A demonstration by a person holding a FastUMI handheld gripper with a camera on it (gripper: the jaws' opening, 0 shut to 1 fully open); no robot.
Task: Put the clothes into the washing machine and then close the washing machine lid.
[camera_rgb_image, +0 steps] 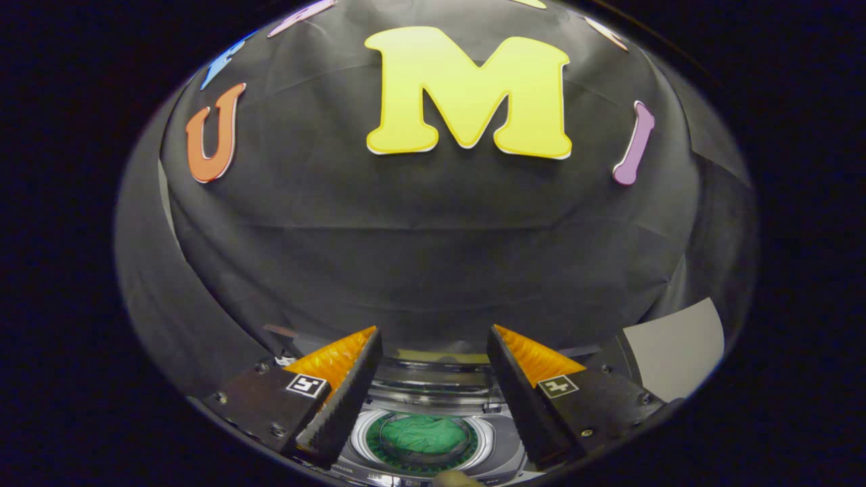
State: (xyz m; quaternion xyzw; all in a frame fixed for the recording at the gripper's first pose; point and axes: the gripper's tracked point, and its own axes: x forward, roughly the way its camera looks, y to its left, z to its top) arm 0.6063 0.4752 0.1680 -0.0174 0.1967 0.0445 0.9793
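Item: gripper (433,379), fingers spread wide with nothing held; green clothes (423,435) seen lying in the washing machine (497,443) drum at 6 o'clock between the fingers; the raised lid (433,379), judged next, is best pressed down squarely

The washing machine (433,439) shows in the gap between the spread jaws, its sides hidden behind the fingers (342,406) and its near edge cut off at the bottom of the frame. The green clothes (425,434) lie in the round opening; whether the lid covers them cannot be told.
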